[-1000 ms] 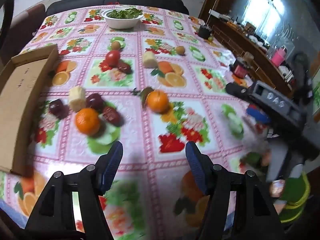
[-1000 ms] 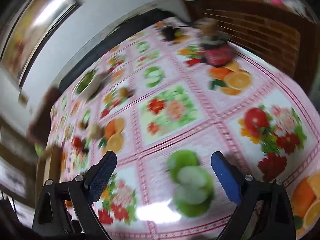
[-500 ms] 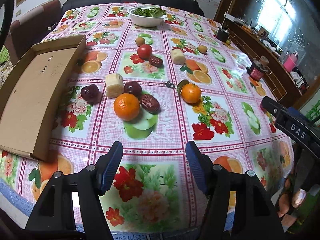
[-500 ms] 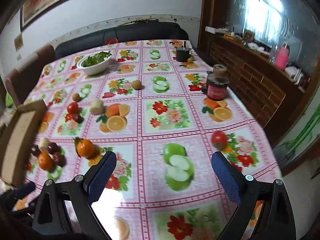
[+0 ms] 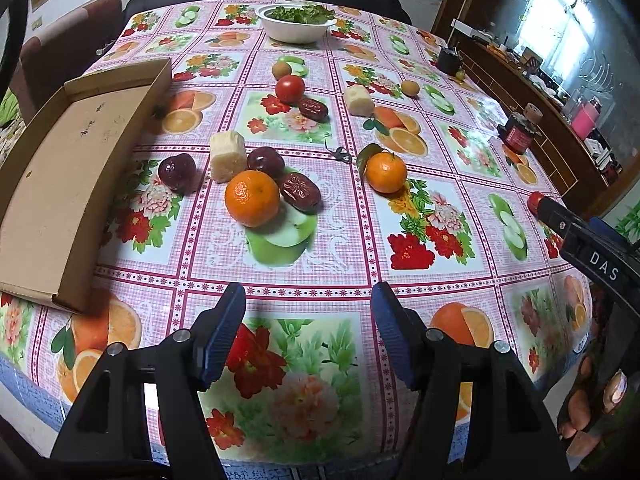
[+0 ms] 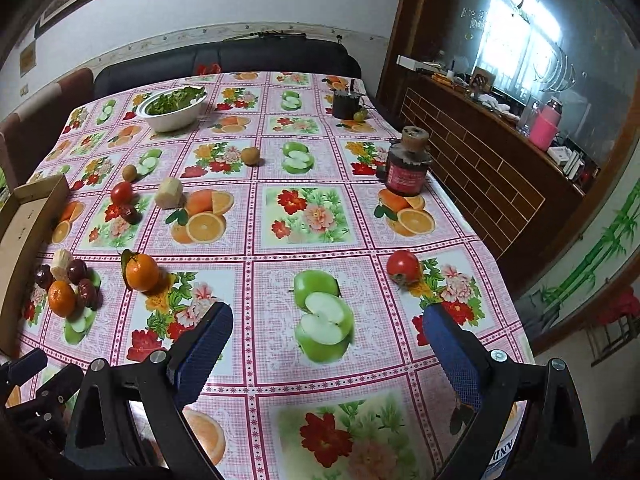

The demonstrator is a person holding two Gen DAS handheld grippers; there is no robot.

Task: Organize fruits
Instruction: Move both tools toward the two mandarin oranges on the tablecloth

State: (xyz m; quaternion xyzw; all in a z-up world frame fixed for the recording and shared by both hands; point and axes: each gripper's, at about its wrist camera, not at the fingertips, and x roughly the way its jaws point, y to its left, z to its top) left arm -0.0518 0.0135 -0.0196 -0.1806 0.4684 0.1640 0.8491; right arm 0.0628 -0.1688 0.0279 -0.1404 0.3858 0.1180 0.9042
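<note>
Your left gripper [image 5: 308, 332] sits low in the frame with its blue-padded jaws spread wide and nothing between them, hanging over the near edge of the table [image 5: 420, 216] with its fruit-print cloth. Just above it, at the middle of the left wrist view, you have a cluster of fruit: an orange [image 5: 252, 198] touching a wrinkled date [image 5: 300, 198], two dark plums [image 5: 177, 172] and a pale chunk [image 5: 227, 156] behind them. A second orange with a leaf [image 5: 386, 172] lies apart to the right, and a tomato [image 5: 290, 89] with another date [image 5: 313, 109] lies further up. A flat cardboard tray [image 5: 68, 184] fills the left side, empty. Your right gripper [image 6: 324, 364] is also wide open and holds nothing; in its view it frames a printed green apple at lower centre. A lone tomato [image 6: 404, 266] rests at centre right, a dark jar [image 6: 408, 168] stands above it, and a white bowl of greens [image 6: 175, 108] sits upper left.
</note>
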